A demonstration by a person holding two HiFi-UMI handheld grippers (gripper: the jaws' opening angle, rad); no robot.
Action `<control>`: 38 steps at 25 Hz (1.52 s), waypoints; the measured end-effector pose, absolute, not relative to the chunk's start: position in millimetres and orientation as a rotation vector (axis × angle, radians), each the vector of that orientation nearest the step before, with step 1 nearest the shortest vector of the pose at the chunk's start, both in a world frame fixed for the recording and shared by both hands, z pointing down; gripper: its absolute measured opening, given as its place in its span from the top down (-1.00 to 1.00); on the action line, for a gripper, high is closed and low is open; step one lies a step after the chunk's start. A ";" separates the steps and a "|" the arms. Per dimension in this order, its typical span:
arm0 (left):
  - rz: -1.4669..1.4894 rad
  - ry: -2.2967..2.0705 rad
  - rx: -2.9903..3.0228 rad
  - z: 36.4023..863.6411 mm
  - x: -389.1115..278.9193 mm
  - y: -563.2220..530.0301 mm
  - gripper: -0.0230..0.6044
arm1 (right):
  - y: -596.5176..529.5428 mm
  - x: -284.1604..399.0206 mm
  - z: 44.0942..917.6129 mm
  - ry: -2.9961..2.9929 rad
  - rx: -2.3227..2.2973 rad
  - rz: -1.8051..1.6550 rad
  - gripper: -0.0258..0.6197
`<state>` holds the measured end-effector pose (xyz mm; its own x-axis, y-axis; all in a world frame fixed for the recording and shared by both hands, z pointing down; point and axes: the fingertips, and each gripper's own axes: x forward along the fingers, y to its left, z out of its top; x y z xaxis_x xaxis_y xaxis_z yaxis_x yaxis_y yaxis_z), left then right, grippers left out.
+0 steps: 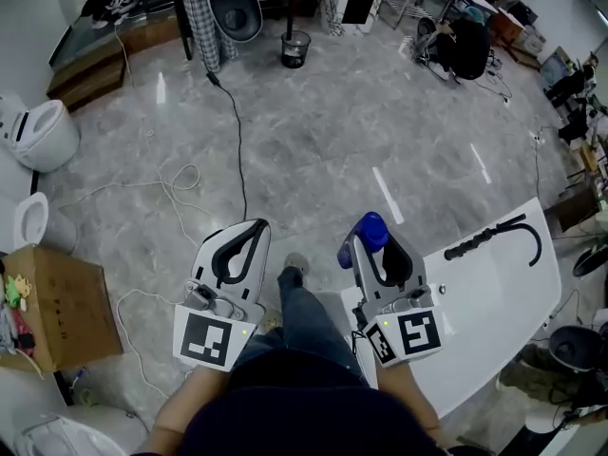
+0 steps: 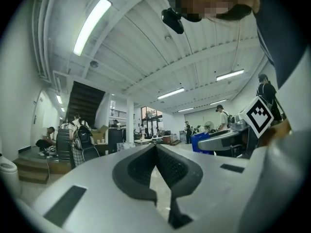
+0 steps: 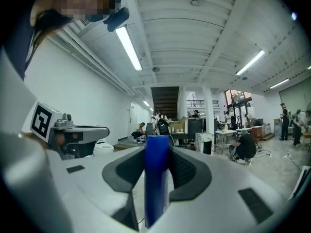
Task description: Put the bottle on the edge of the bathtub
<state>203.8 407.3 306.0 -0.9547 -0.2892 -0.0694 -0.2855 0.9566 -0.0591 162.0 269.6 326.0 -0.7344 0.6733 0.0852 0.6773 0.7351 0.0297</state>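
Observation:
A blue bottle (image 1: 372, 224) stands up between the jaws of my right gripper (image 1: 367, 245), which is shut on it. In the right gripper view the bottle (image 3: 156, 178) fills the gap between the dark pads (image 3: 187, 171). Just right of that gripper lies the white bathtub (image 1: 494, 297); a black hand shower (image 1: 480, 240) rests on its far rim. The bottle hangs over the floor near the tub's left end. My left gripper (image 1: 256, 226) is held level beside it, shut and empty, its pads (image 2: 172, 166) meeting at the tips.
My own leg and shoe (image 1: 296, 293) are between the two grippers. A cardboard box (image 1: 57, 307) and white toilets (image 1: 38, 136) stand at the left. A black cable (image 1: 237, 141) runs across the grey floor. A black bin (image 1: 295, 49) and a seated person (image 1: 465, 46) are far ahead.

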 end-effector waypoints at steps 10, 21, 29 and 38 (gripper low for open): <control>-0.055 3.011 -0.595 307.0 90.8 407.9 0.85 | 285.3 55.4 321.5 -2.906 -1.048 -0.097 0.42; -0.064 2.899 -0.929 295.5 -89.1 345.3 0.85 | 226.7 -86.9 316.7 -3.002 -0.770 -0.097 0.42; -0.044 2.736 -1.285 289.7 -164.2 241.0 0.85 | 120.0 -118.3 316.6 -3.067 -0.343 -0.101 0.42; -0.011 2.529 -1.699 292.3 -179.7 115.9 0.85 | -0.7 -78.3 324.7 -3.048 0.224 -0.061 0.42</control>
